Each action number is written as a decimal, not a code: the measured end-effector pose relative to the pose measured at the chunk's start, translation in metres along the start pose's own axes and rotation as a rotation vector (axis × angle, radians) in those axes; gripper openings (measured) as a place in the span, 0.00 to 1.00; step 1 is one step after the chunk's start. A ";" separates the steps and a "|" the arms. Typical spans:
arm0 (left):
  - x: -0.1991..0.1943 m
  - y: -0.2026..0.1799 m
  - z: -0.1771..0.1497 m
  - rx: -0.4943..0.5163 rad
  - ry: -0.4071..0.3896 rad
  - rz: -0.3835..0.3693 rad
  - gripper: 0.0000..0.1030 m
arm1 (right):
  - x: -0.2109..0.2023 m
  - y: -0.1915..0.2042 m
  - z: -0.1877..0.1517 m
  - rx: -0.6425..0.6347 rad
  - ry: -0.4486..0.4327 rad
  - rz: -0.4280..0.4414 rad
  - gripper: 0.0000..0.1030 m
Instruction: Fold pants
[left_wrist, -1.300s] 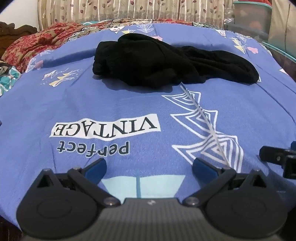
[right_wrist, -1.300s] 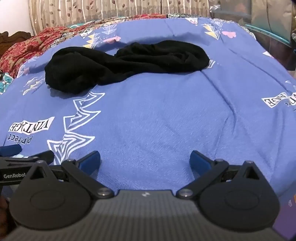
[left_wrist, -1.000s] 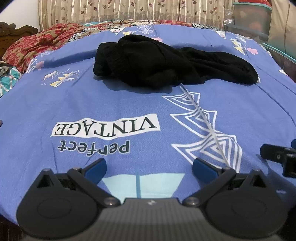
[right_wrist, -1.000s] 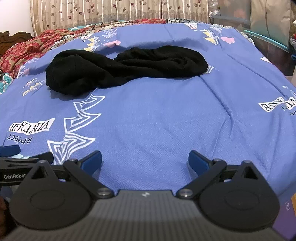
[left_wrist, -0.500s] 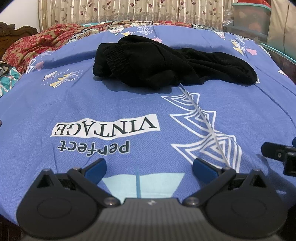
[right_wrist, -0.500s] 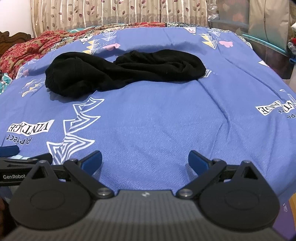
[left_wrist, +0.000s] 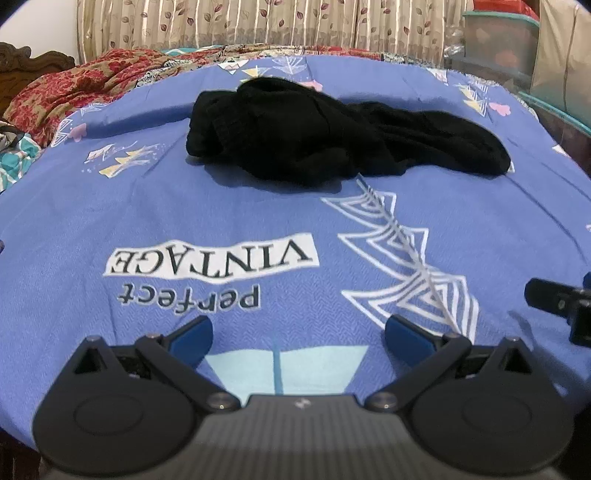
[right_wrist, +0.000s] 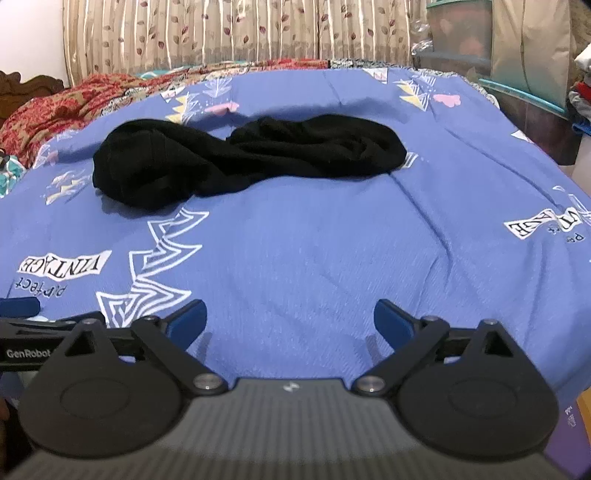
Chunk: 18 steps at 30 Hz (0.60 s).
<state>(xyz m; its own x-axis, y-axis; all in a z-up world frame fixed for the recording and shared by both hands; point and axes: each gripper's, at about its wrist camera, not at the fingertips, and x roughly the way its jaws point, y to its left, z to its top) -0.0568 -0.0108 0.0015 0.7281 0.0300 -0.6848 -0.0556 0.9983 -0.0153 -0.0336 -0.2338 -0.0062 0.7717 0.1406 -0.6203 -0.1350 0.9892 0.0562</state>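
In the left wrist view, the left hand-held gripper (left_wrist: 298, 338) hovers low over the near part of a bed covered by a blue printed bedsheet (left_wrist: 236, 206), its two blue-tipped fingers (left_wrist: 192, 338) spread wide apart and grasping nothing. The black pants (left_wrist: 332, 144) lie crumpled in a long heap on the far half of the bed, well apart from the gripper, with a bulkier bunched end toward the left and a flatter end trailing to the right. Between the pants and the gripper the sheet shows an upside-down "perfect VINTAGE" print (left_wrist: 210, 262) and a white zigzag pattern (left_wrist: 399, 258). A red floral blanket (left_wrist: 74, 85) lies at the far left, and a leaf-patterned curtain (left_wrist: 258, 22) hangs behind the bed. Part of the other gripper's black body pokes in at the right edge. In the right wrist view, the right hand-held gripper (right_wrist: 290, 326) is likewise released, its fingers (right_wrist: 393, 326) wide apart above bare sheet. The pants (right_wrist: 251, 158) stretch across the far middle of the bed, untouched. Plastic storage bins (right_wrist: 458, 33) stand beyond the bed at the upper right.
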 end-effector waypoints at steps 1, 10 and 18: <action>-0.004 0.003 0.004 -0.005 -0.019 -0.009 1.00 | -0.001 -0.001 0.000 0.008 -0.005 0.005 0.88; -0.004 0.054 0.110 -0.006 -0.266 0.110 1.00 | 0.017 -0.014 0.000 0.124 0.076 0.058 0.66; 0.083 0.044 0.187 0.160 -0.263 0.140 1.00 | 0.020 -0.020 -0.002 0.179 0.019 0.120 0.67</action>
<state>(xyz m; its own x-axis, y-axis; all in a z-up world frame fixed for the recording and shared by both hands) 0.1289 0.0444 0.0802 0.8736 0.1582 -0.4601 -0.0746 0.9781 0.1944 -0.0170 -0.2514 -0.0213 0.7444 0.2584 -0.6157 -0.1110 0.9572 0.2674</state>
